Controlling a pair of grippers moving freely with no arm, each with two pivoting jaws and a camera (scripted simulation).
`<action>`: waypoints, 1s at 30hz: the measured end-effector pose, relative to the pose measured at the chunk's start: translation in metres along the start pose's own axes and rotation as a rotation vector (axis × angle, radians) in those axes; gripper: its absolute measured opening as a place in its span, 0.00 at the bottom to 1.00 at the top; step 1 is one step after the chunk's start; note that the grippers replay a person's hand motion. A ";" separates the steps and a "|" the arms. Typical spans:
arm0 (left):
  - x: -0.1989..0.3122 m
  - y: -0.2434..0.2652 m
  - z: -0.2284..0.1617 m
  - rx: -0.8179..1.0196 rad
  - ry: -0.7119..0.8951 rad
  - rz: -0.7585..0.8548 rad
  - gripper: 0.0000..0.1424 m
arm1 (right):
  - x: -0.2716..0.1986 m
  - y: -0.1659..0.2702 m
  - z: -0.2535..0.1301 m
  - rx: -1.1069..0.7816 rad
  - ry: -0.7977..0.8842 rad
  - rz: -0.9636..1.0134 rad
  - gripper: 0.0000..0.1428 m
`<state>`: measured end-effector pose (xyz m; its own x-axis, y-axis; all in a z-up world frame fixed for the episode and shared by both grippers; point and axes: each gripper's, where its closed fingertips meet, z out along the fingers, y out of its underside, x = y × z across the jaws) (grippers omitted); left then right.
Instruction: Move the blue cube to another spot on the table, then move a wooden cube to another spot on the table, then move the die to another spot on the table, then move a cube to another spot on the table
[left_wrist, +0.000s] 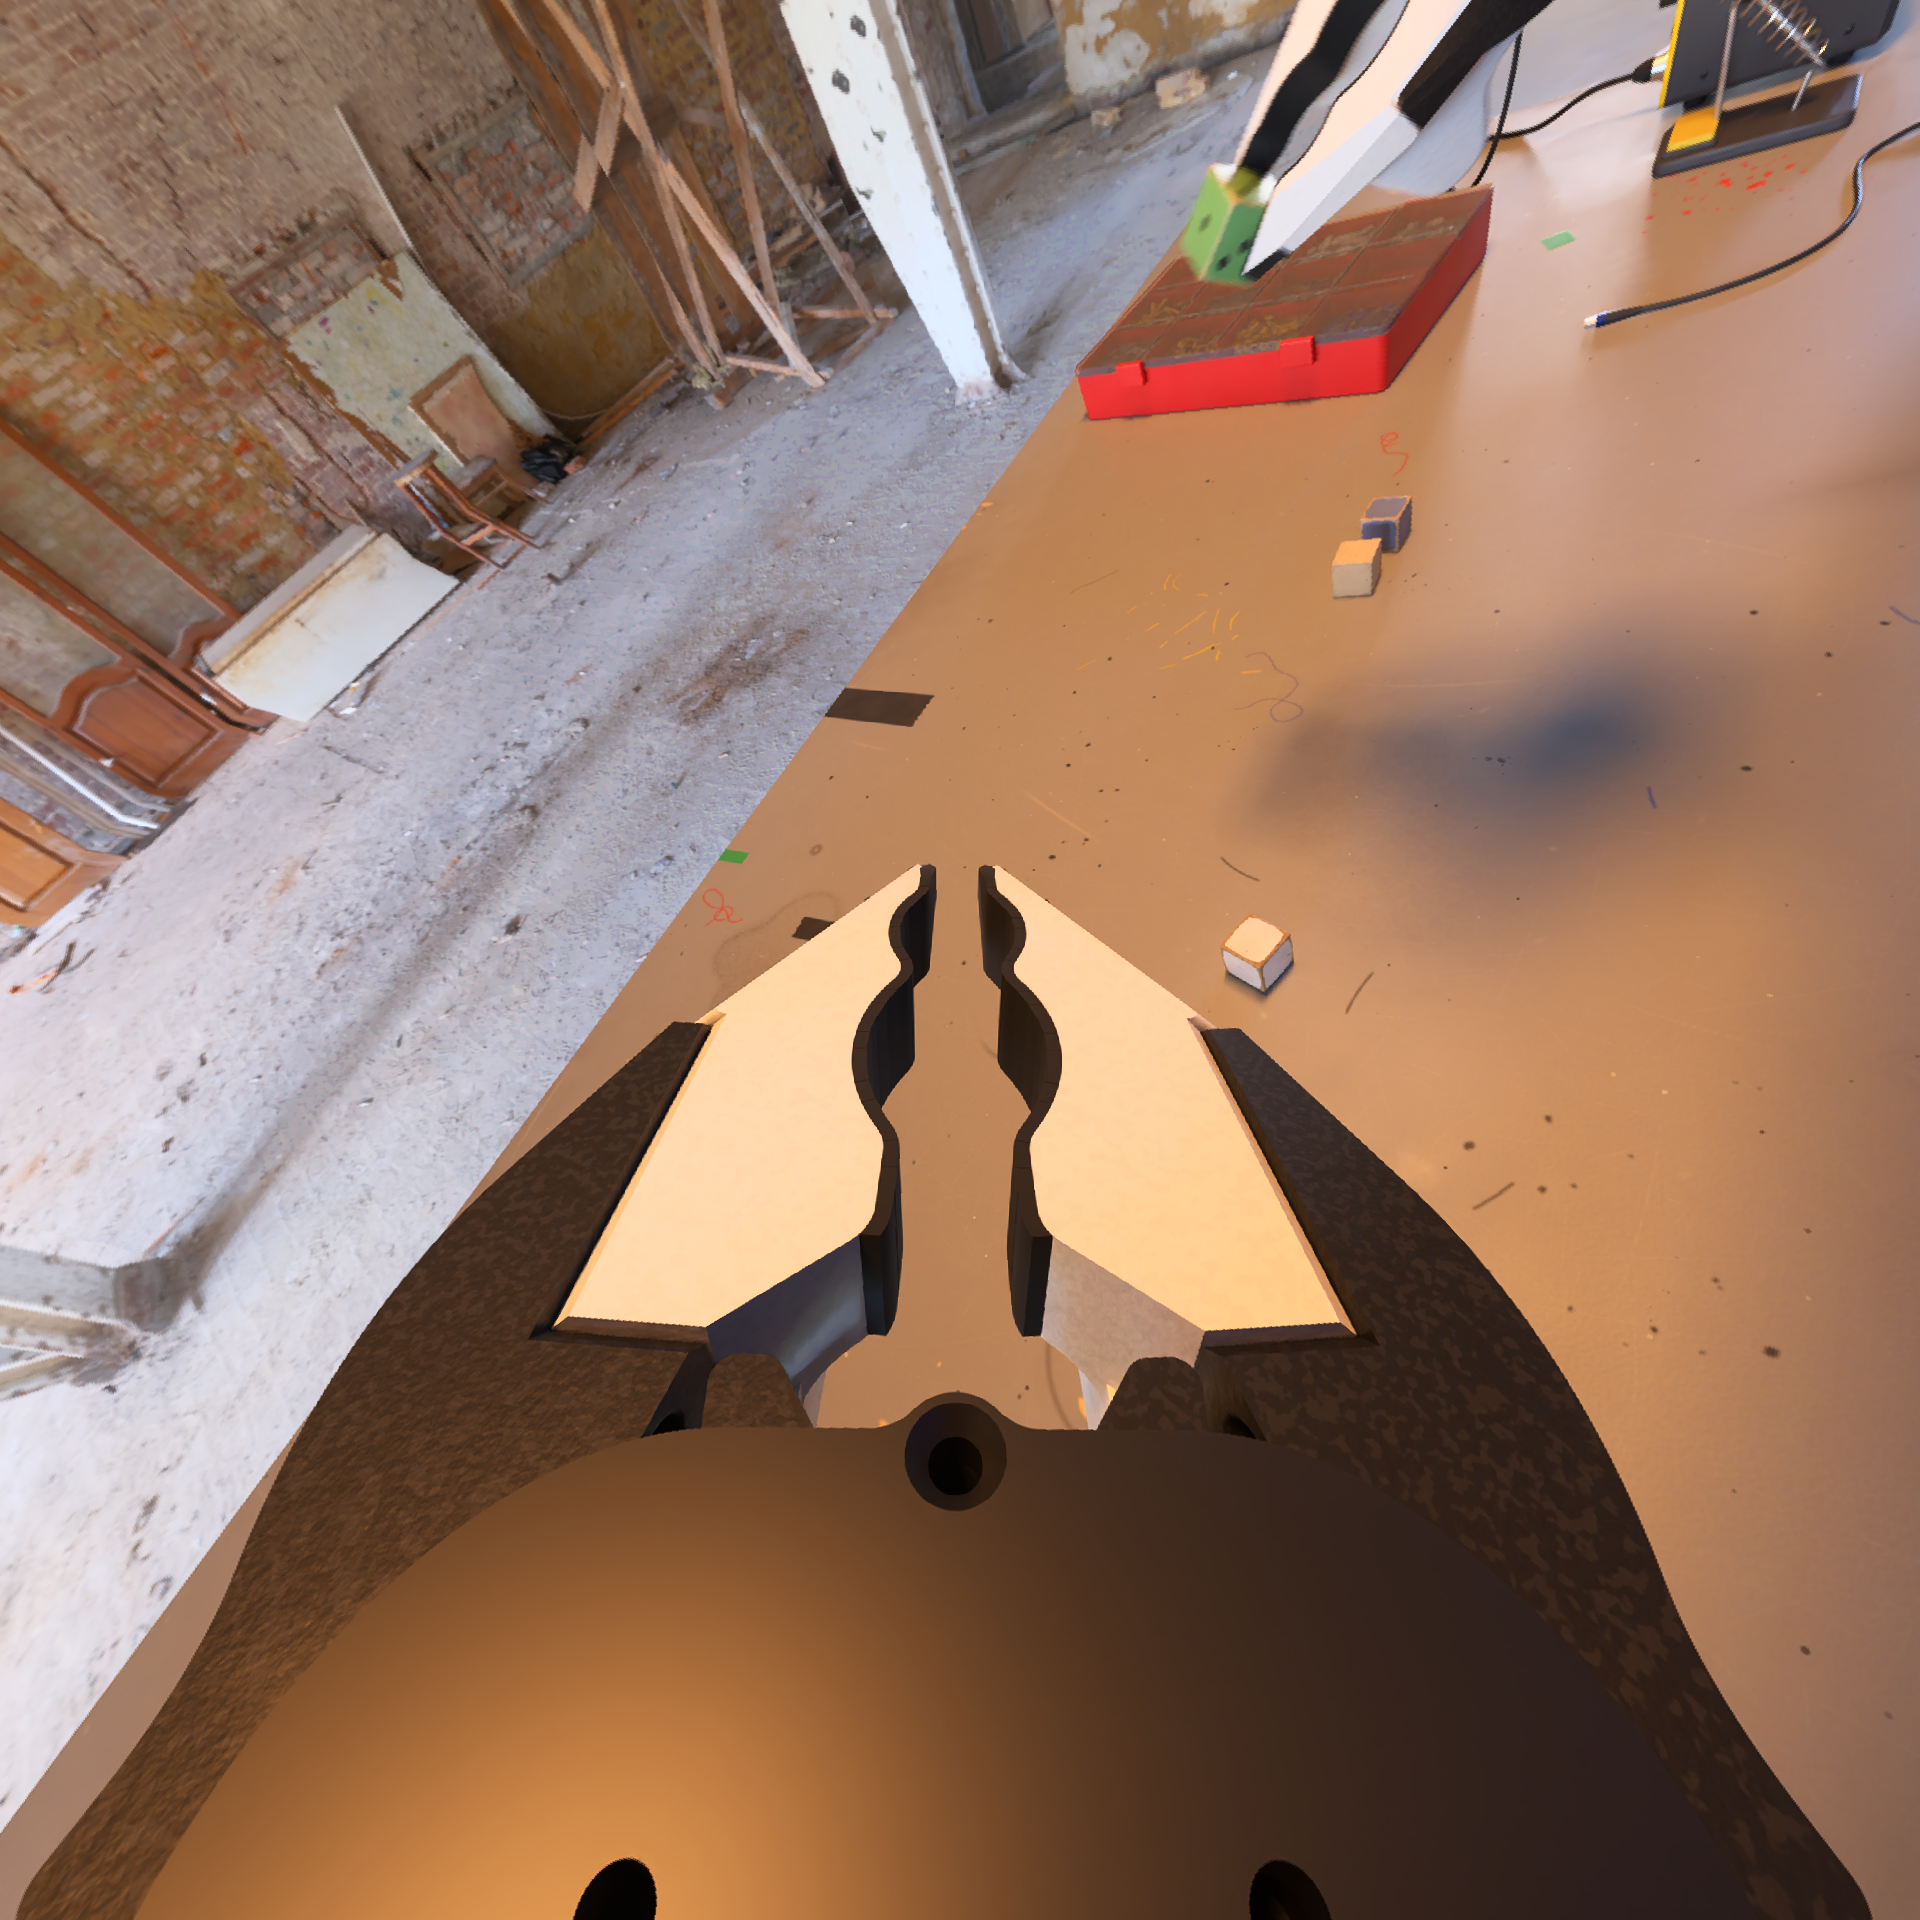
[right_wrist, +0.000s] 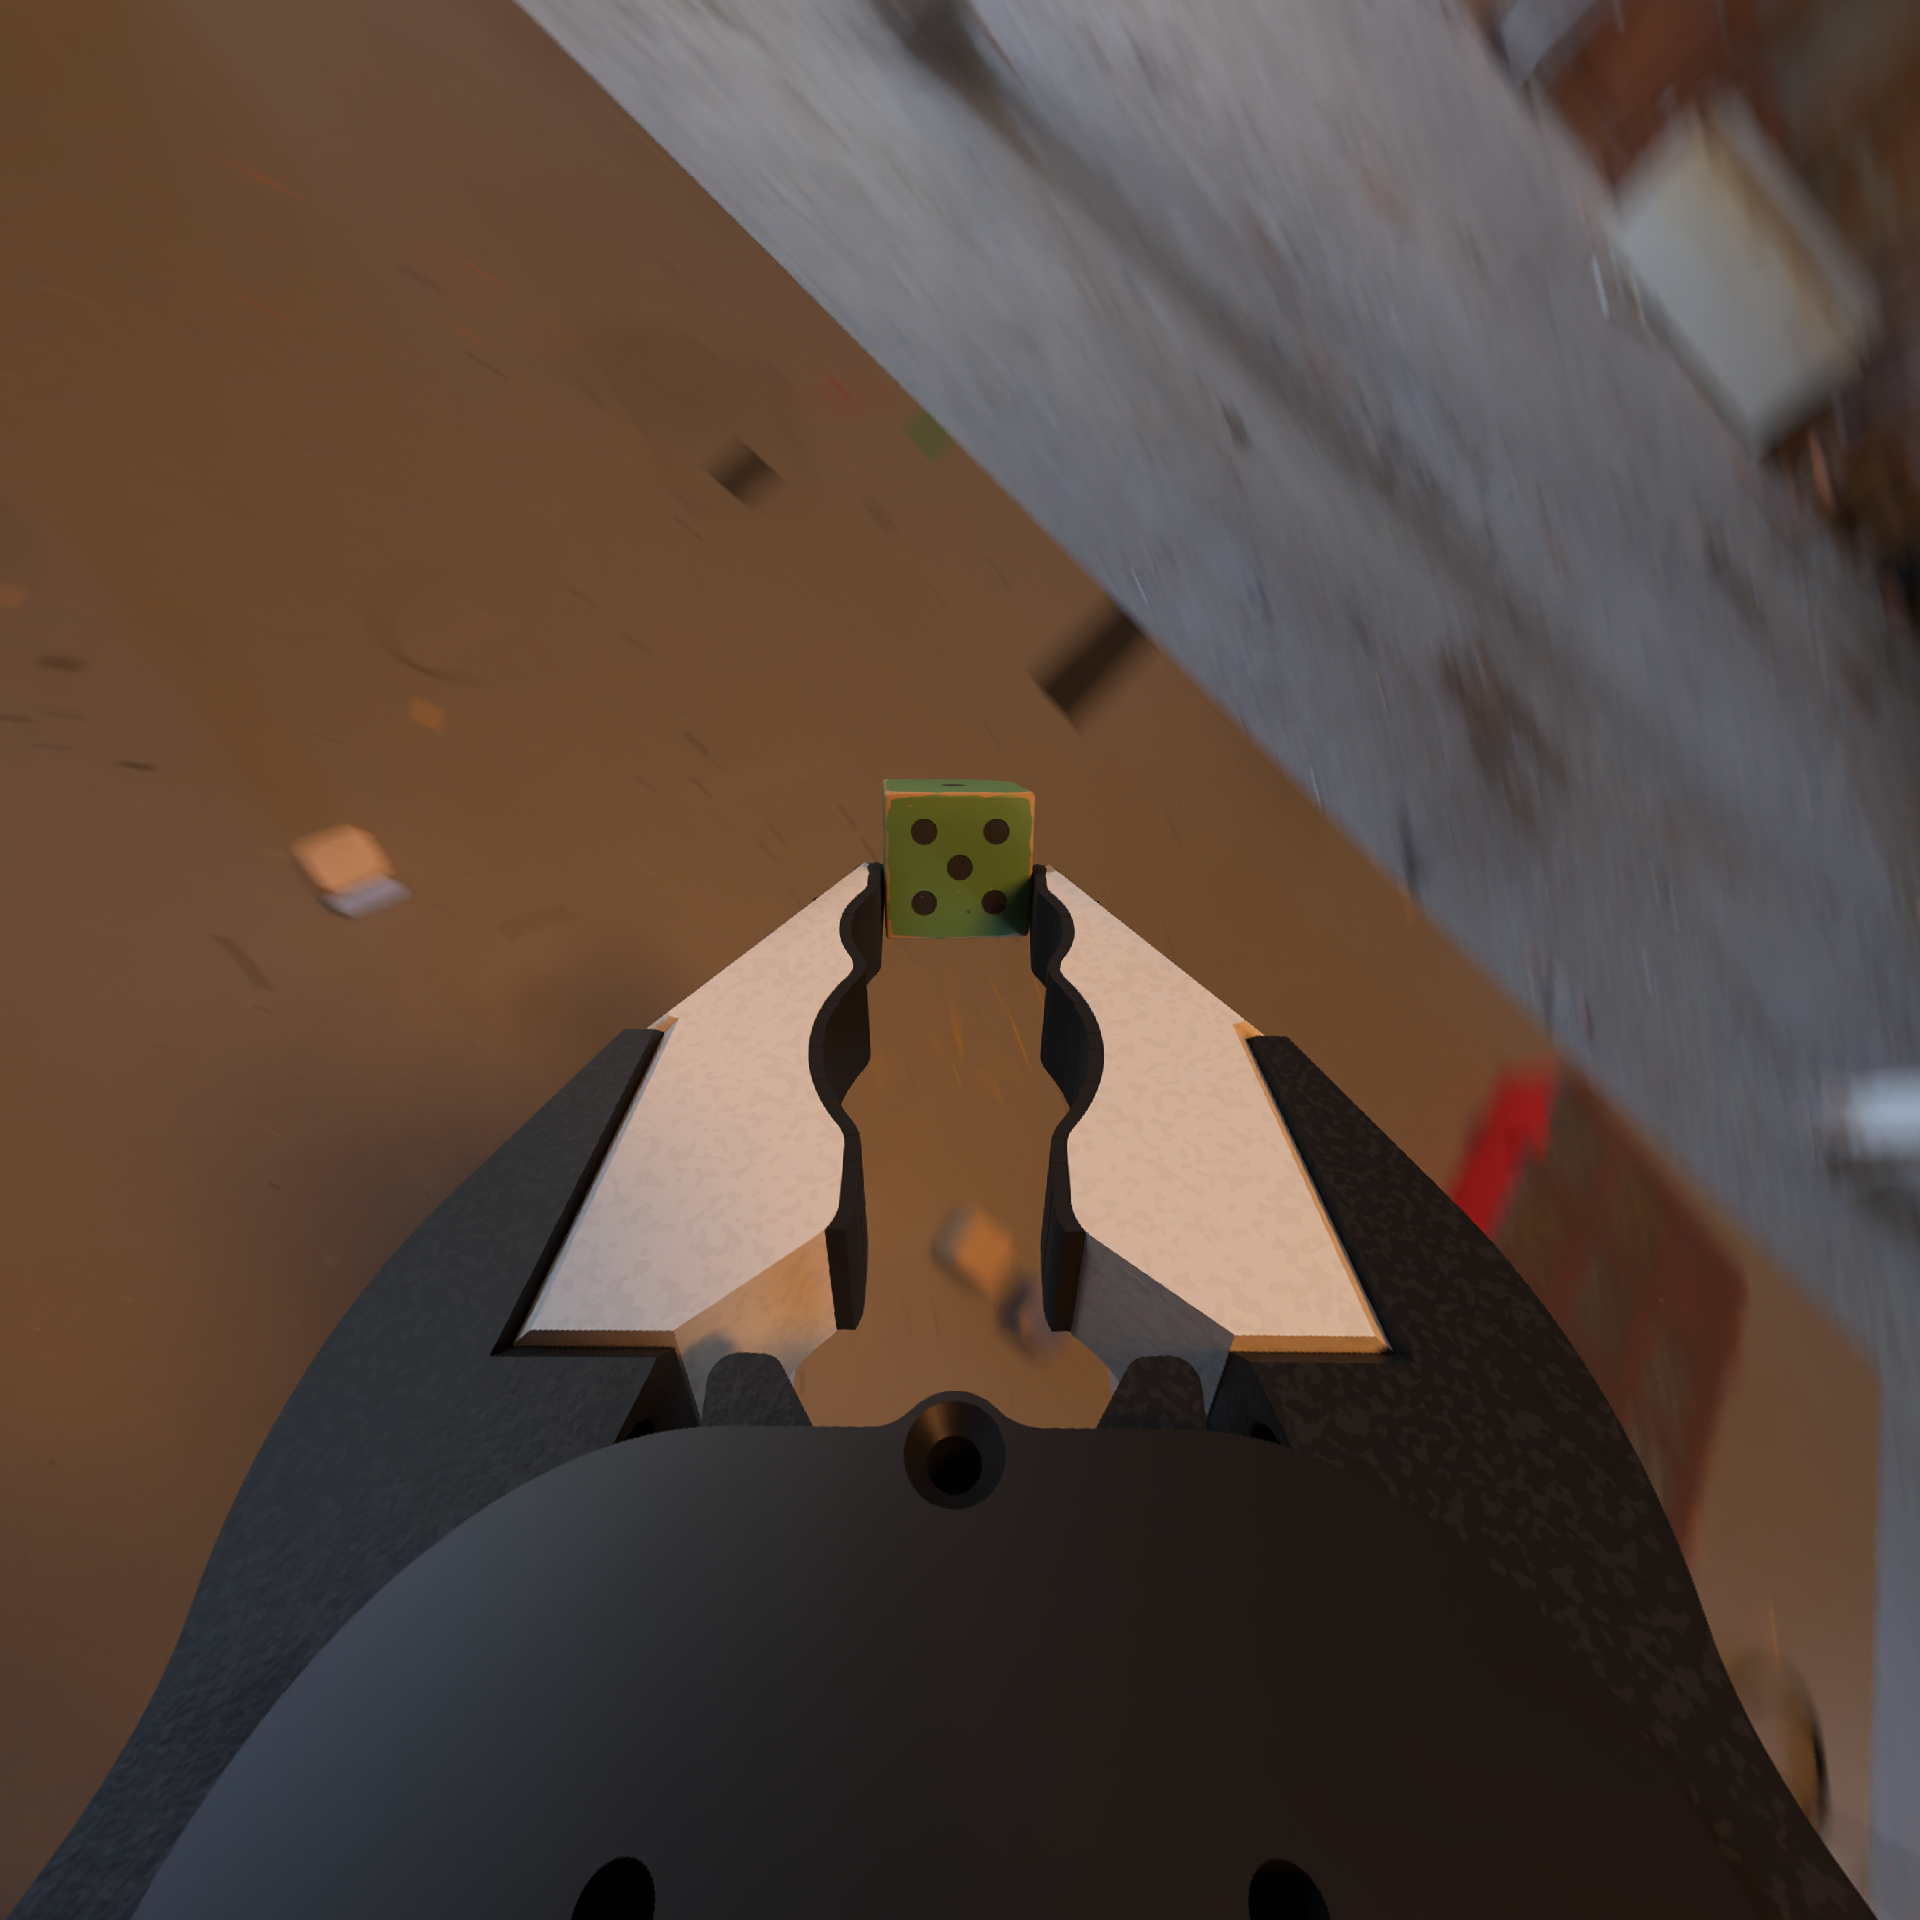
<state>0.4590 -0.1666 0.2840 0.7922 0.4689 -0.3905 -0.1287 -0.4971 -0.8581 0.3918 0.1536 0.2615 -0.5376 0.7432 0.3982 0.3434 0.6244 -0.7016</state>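
My right gripper (right_wrist: 956, 899) is shut on the green die (right_wrist: 958, 860) with black pips, gripped at the fingertips and held above the table. In the left wrist view the die (left_wrist: 1210, 223) hangs in the right gripper (left_wrist: 1250, 223) over the red case. The blue cube (left_wrist: 1387, 523) and a wooden cube (left_wrist: 1356, 568) sit side by side on the brown table (left_wrist: 1558, 1039). A pale cube (left_wrist: 1258, 953) lies to the right of my left gripper (left_wrist: 956, 883), which is shut with only a thin slit and holds nothing. The right wrist view is motion-blurred; the pale cube (right_wrist: 348, 868) shows at left.
A red compartment case (left_wrist: 1247, 364) lies near the table's far left edge. A soldering station (left_wrist: 1756, 94) and a black cable (left_wrist: 1766, 270) are at the far right. The table edge (left_wrist: 831, 748) runs diagonally, with the floor beyond it.
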 end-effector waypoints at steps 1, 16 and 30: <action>0.000 -0.001 -0.001 0.003 -0.001 -0.002 0.06 | 0.020 0.024 -0.007 -0.091 0.067 0.082 0.19; 0.007 -0.006 -0.002 0.016 0.007 0.008 0.05 | 0.009 0.310 0.045 -0.752 0.143 0.642 0.19; 0.008 -0.008 -0.004 0.020 0.009 0.016 0.06 | 0.017 0.237 0.027 -0.552 0.141 0.617 0.30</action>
<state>0.4684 -0.1616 0.2887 0.7955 0.4541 -0.4011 -0.1532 -0.4896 -0.8583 0.4429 0.3075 0.0858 -0.0409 0.9902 0.1336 0.8915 0.0965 -0.4426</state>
